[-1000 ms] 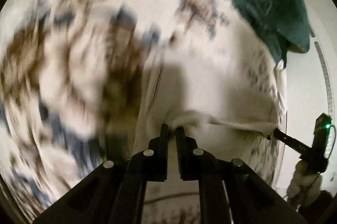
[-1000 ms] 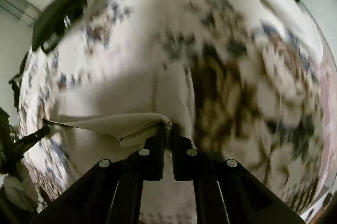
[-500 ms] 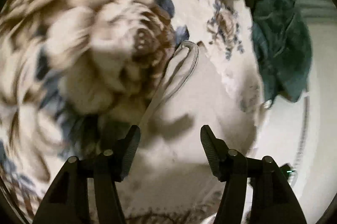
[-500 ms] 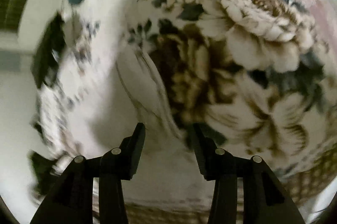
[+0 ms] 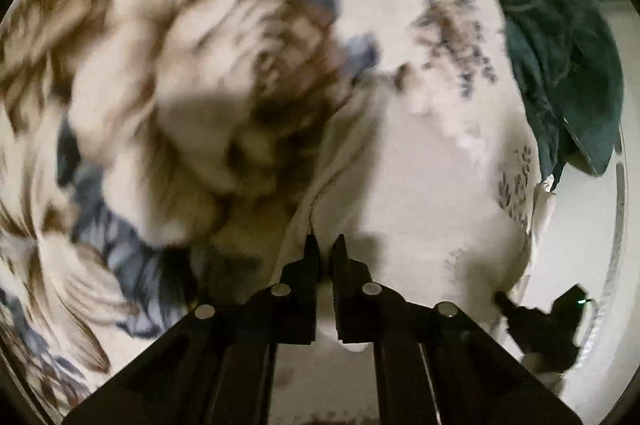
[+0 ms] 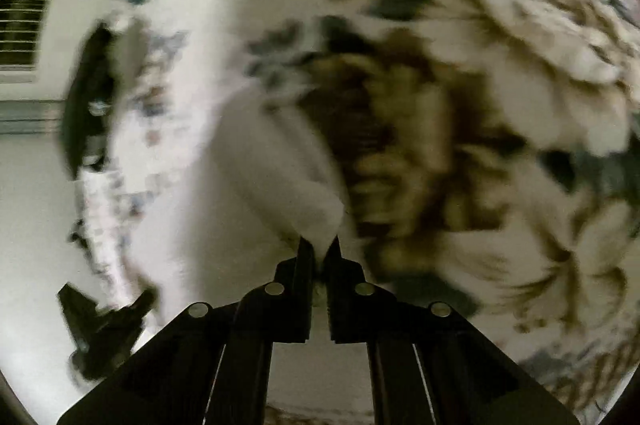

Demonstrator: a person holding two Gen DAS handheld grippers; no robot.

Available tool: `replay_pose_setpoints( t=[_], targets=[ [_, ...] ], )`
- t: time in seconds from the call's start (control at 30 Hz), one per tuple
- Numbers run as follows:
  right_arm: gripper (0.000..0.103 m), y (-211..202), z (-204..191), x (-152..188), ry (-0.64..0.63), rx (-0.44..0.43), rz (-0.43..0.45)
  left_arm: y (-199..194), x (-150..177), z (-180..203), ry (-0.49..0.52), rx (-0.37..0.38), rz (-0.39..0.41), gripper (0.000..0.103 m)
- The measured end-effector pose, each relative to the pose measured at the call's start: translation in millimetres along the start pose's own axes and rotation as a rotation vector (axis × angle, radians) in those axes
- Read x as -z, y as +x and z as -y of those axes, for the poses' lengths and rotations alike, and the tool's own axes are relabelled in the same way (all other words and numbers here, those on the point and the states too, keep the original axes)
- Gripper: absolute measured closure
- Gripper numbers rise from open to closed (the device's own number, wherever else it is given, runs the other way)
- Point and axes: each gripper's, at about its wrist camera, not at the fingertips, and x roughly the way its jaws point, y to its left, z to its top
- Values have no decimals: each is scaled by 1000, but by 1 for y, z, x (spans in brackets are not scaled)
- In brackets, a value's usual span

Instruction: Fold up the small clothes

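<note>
Where both grippers stood open half a second ago, the left gripper (image 5: 325, 243) and right gripper (image 6: 319, 245) are now each clamped on the white garment (image 5: 420, 193), so another fold is probably starting. It lies near them on the floral blanket (image 5: 180, 85); a green cloth (image 5: 560, 65) sits far right, pale wall beyond.
</note>
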Motion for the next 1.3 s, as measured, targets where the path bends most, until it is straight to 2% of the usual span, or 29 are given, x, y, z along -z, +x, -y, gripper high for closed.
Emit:
replay_pose_setpoints(
  t=[0.07, 0.13, 0.17, 0.2, 0.27, 0.3, 0.33, 0.37, 0.4, 0.43, 0.47, 0.53, 0.57, 0.63, 0.67, 0.7, 0.83, 0.87, 0.9, 0.93, 0.97, 1.0, 1.07, 1.13, 1.27, 1.3],
  targets=[
    [97, 6, -5, -1, -33, 14, -48, -3, -4, -2, -9, 45, -34, 93],
    [82, 1, -9, -4, -47, 28, -62, -13, -11, 7, 25, 18, -42, 85],
    [64, -5, -11, -7, -50, 68, -48, -20, -13, 11, 41, 9, -34, 79],
    [59, -13, -13, -10, -50, 108, -14, -27, -14, 19, 72, -13, -15, 77],
    [59, -37, -19, -13, -55, 153, 94, -39, -21, 38, 148, -78, 44, 76],
    [58, -50, -25, -15, -64, 147, 151, -43, -25, 46, 186, -91, 70, 73],
    [58, -57, -29, -18, -71, 122, 176, -43, -29, 54, 216, -98, 89, 69],
    [58, -61, -38, -21, -93, 42, 201, -41, -31, 63, 249, -100, 110, 56],
    [58, -60, -45, -24, -109, -14, 199, -37, -35, 72, 273, -85, 127, 51],
    [59, -51, -54, -30, -128, -115, 168, -32, -39, 77, 292, -56, 137, 51],
    [59, -42, -58, -34, -127, -178, 145, -24, -43, 81, 302, -45, 141, 51],
    [59, -14, -60, -44, -88, -275, 101, 1, -57, 82, 300, -69, 123, 51],
    [59, 4, -57, -51, -53, -276, 75, 16, -65, 76, 284, -81, 96, 51],
    [59, 26, -45, -61, -14, -219, 68, 36, -75, 59, 227, -88, 60, 51],
    [64, 37, -34, -67, 14, -169, 74, 45, -80, 49, 183, -55, 34, 49],
    [70, 44, -27, -70, 35, -161, 75, 48, -82, 41, 146, -24, 22, 49],
    [70, 45, -23, -75, 65, -207, 52, 34, -81, 36, 83, 79, 7, 50],
    [64, 40, -22, -75, 69, -224, 44, 25, -78, 36, 78, 104, 17, 50],
    [52, 31, -21, -75, 73, -247, 36, 16, -75, 36, 79, 124, 31, 46],
    [46, 21, -17, -74, 75, -254, 41, 8, -71, 33, 83, 139, 39, 41],
    [36, 11, -14, -71, 71, -249, 52, 5, -68, 29, 85, 148, 40, 32],
    [29, 2, -10, -68, 64, -238, 61, 4, -65, 25, 85, 154, 34, 27],
    [29, -2, 4, -64, 58, -214, 48, 14, -60, 8, 57, 164, -3, 27],
    [29, 11, 22, -59, 71, -221, -38, 29, -55, -4, 28, 192, -39, 27],
    [29, 43, 33, -48, 51, -289, -159, 45, -53, 2, 43, 257, -65, 26],
    [29, 47, 32, -46, 39, -305, -165, 48, -53, 4, 45, 269, -70, 26]
  ],
)
